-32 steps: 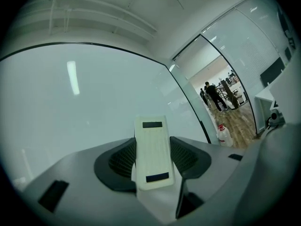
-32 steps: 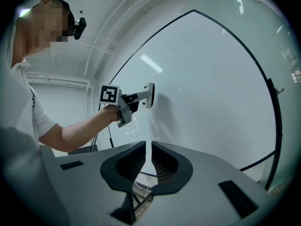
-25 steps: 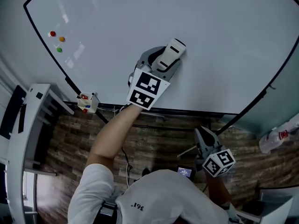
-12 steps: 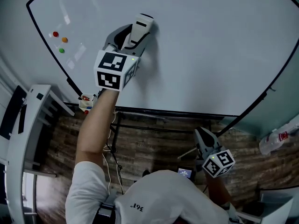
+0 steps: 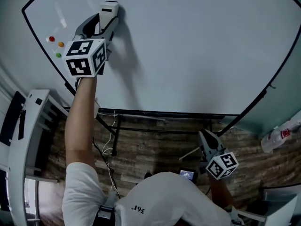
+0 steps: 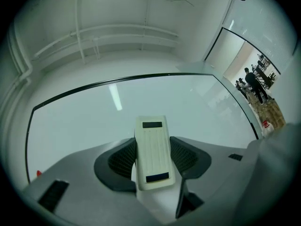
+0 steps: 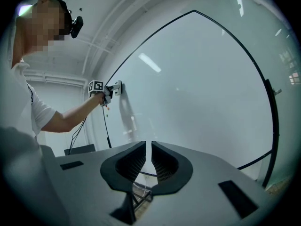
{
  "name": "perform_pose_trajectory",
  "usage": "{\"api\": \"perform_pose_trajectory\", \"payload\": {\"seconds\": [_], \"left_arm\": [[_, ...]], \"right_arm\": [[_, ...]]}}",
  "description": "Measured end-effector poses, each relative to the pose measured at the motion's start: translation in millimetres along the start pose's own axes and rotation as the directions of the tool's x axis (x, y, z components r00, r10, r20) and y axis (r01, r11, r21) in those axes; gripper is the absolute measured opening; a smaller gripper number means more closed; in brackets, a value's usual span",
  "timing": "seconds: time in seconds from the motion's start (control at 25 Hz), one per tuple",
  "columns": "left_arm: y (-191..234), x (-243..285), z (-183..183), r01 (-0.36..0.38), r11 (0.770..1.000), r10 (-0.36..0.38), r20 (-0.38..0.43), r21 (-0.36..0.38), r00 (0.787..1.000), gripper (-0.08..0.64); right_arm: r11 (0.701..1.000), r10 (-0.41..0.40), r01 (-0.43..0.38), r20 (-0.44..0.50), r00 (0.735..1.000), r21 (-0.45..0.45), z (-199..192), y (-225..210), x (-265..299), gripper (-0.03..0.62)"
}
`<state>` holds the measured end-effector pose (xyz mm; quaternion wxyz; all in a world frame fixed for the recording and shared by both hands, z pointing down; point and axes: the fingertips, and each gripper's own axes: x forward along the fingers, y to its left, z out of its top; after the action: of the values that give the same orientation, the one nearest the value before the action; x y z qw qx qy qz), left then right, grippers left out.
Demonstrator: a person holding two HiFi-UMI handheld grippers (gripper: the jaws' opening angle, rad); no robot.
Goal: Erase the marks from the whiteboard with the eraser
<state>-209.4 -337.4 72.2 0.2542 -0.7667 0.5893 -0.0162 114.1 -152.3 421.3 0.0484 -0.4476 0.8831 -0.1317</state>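
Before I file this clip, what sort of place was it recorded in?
Probably an indoor office or workshop room. A large whiteboard with coloured magnets stands ahead, the floor is wood-patterned, and the left gripper view shows people standing in a bright space further off.

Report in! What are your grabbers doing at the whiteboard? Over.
Left gripper shut on white rectangular plastic eraser, against glossy white whiteboard, upper left. Right gripper shut, empty, hanging low. No marks visible, nothing blocking.
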Motion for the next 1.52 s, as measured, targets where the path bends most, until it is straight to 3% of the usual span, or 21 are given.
{"api": "perform_pose_trajectory", "payload": {"seconds": [0.24,0.68,0.96,1.52], "left_arm": [[24,4,0,-0.044,0.999,0.044,-0.018,-0.009,0.999,0.232],[25,8,2,-0.061,0.998,0.061,-0.013,-0.017,0.998,0.232],[12,12,6,-0.051,0.999,0.051,-0.004,-0.012,0.999,0.230],[-12,18,4,-0.051,0.999,0.051,0.003,-0.003,0.999,0.230]], "right_arm": [[0.999,-0.048,0.048,0.015,0.999,-0.004,6,-18,-10,0.040],[0.998,-0.066,0.067,0.031,0.997,-0.011,15,-31,-14,0.040],[0.998,-0.041,0.043,0.048,0.998,-0.047,30,-28,-6,0.040],[0.981,0.026,0.001,0.132,0.991,-0.195,101,-19,17,0.040]]}}
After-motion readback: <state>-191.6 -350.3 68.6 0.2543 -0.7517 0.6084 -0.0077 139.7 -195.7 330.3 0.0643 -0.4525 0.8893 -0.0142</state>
